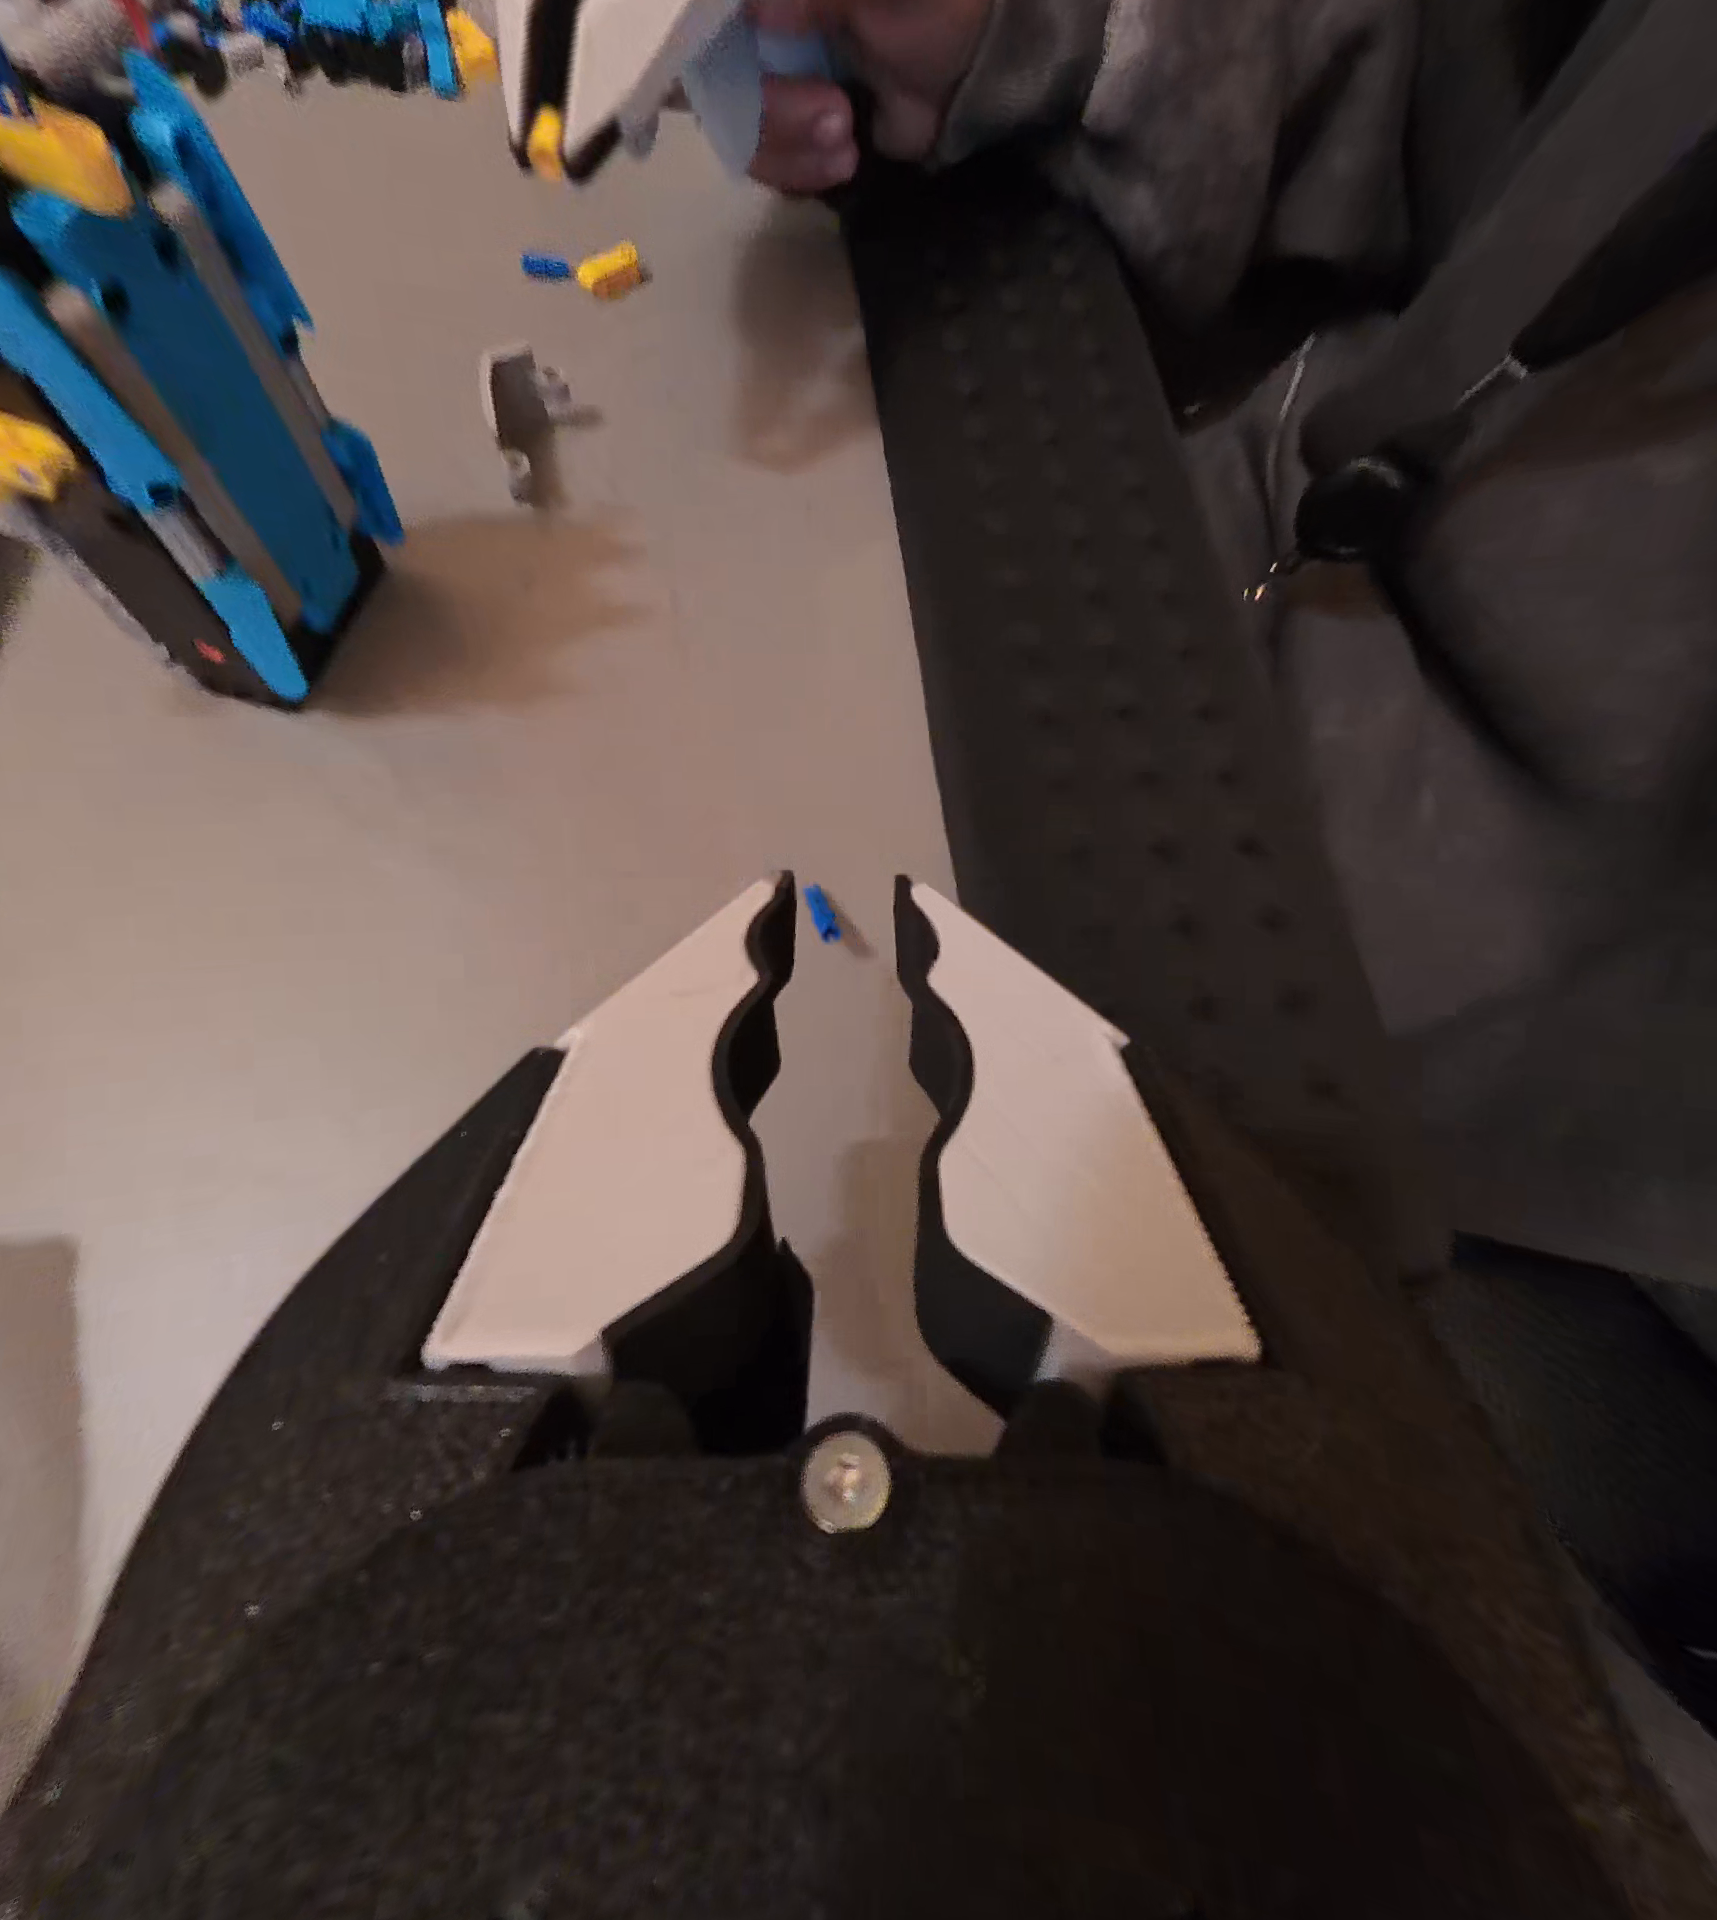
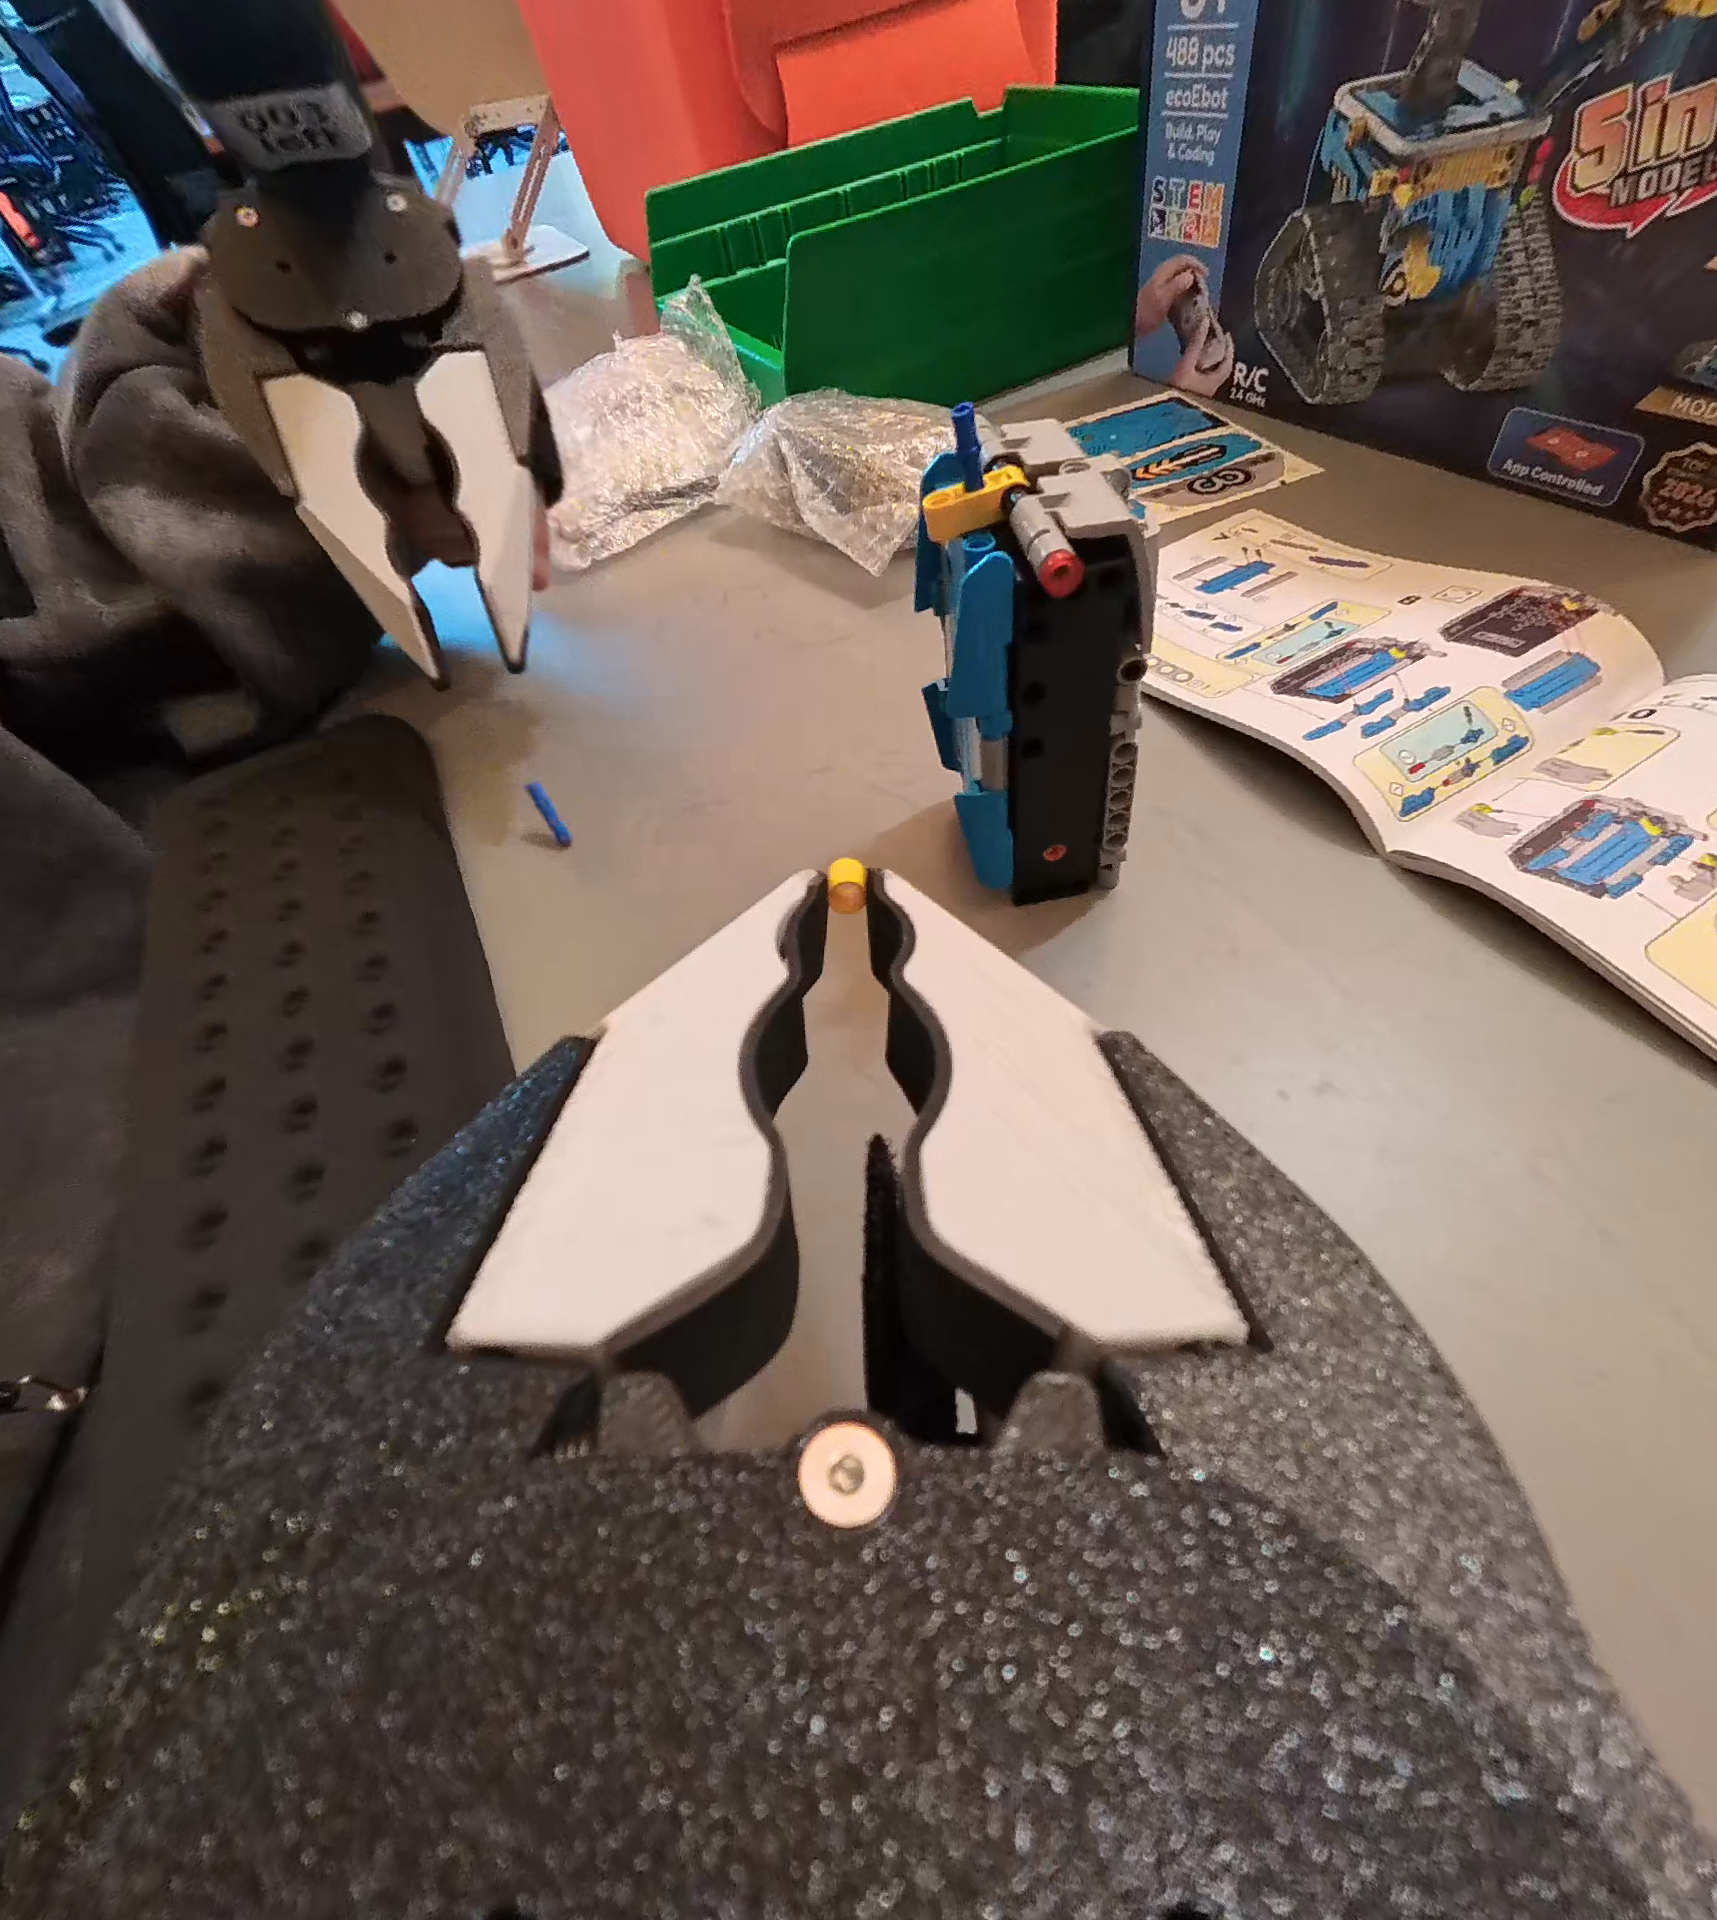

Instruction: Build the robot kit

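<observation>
While right hand-held gripper (image 2: pixel 846 891) clamps yellow peg (image 2: pixel 845 885) | left hand-held gripper (image 1: pixel 843 914) parted above blue pin (image 1: pixel 821 913) | printed box (image 2: pixel 1477 239)

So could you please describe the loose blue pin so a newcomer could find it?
Start at the upright blue-and-black brick model on the grey table. Left of it, beside the black perforated mat, lies a blue pin, alone and unheld, unlike the yellow piece.

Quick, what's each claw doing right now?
Left claw: open, empty, above a small blue pin.
Right claw: shut on a small yellow piece.
</observation>
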`<act>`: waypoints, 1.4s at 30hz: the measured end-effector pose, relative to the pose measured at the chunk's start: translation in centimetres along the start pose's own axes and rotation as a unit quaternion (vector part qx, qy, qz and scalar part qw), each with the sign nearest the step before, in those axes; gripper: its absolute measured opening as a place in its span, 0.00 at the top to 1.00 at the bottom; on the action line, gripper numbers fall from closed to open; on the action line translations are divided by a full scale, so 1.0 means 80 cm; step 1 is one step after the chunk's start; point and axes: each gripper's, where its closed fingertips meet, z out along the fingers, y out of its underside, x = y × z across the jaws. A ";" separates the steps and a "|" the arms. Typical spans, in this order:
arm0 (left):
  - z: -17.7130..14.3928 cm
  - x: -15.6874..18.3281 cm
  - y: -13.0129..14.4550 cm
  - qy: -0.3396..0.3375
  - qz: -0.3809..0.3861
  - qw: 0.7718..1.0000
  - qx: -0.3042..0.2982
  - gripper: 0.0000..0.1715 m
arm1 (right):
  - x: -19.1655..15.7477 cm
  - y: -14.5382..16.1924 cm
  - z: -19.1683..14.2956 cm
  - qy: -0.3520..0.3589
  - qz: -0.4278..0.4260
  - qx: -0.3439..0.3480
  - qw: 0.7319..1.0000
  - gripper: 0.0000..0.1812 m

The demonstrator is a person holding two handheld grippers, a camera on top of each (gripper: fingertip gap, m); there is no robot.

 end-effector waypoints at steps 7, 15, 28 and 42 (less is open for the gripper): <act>0.020 -0.014 0.038 -0.078 -0.047 0.996 -0.016 0.86 | -0.001 0.000 0.003 -0.006 0.002 -0.001 1.000 0.96; 0.034 -0.022 0.044 -0.059 0.020 0.997 -0.047 0.85 | -0.004 0.000 0.002 -0.012 0.002 0.002 1.000 0.96; 0.047 -0.027 0.050 -0.010 0.038 0.997 -0.073 0.93 | -0.011 0.003 0.005 -0.029 0.000 -0.005 1.000 0.96; 0.053 -0.004 -0.097 -0.169 -0.052 0.971 0.161 0.98 | -0.122 -0.029 0.032 -0.175 0.046 0.027 0.983 0.96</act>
